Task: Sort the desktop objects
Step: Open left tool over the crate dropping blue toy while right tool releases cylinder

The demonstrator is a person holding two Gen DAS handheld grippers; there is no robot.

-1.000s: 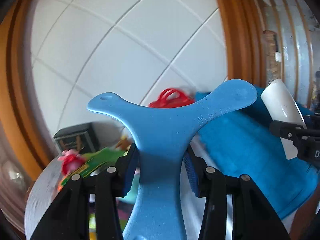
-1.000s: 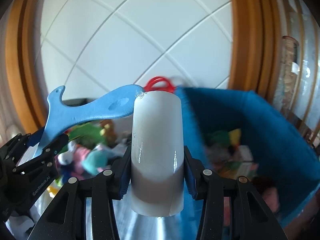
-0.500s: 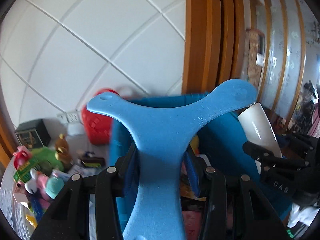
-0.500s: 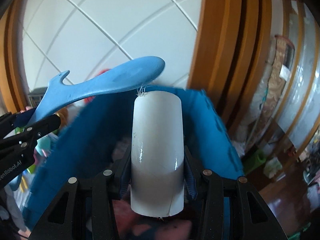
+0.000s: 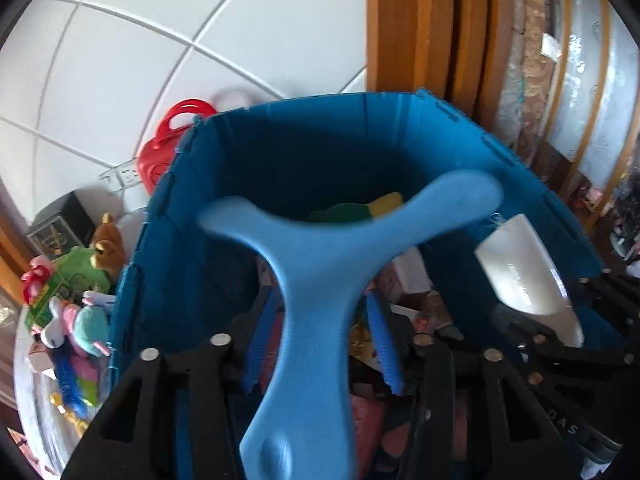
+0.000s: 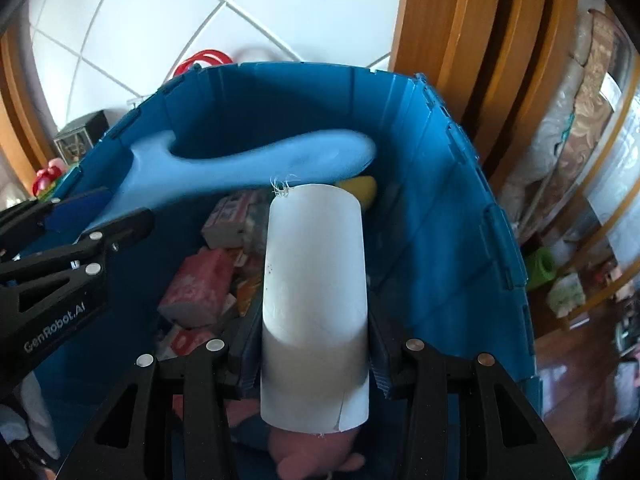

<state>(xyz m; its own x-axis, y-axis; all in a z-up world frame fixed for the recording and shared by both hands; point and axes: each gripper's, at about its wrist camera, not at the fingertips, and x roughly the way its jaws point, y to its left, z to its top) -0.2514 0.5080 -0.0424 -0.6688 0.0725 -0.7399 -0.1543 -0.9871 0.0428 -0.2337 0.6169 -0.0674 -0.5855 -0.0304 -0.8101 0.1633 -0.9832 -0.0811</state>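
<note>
A light-blue three-armed plastic toy [image 5: 316, 264] stands blurred between the jaws of my left gripper [image 5: 320, 344]. Those jaws are opening, and a gap shows on each side between the blue pads [image 5: 260, 340] and the toy's stem. The toy [image 6: 256, 168] hangs over the inside of a deep blue bin [image 5: 304, 104]. My right gripper [image 6: 316, 344] is shut on a white cardboard tube [image 6: 316, 280], upright and held over the same bin [image 6: 304, 68]. The tube [image 5: 520, 268] also shows at the right of the left wrist view.
The bin holds pink packets [image 6: 200, 288], small boxes and a yellow item [image 6: 362, 190]. Left of it, plush toys [image 5: 76, 312], a dark box [image 5: 60, 224] and a red basket [image 5: 176, 140] sit by the tiled wall. A wooden door frame [image 5: 420, 28] rises behind.
Both grippers have swung right from the toy pile to above the blue bin and tipped downward. The left jaws have widened off the blue toy, which now looks blurred and lower.
</note>
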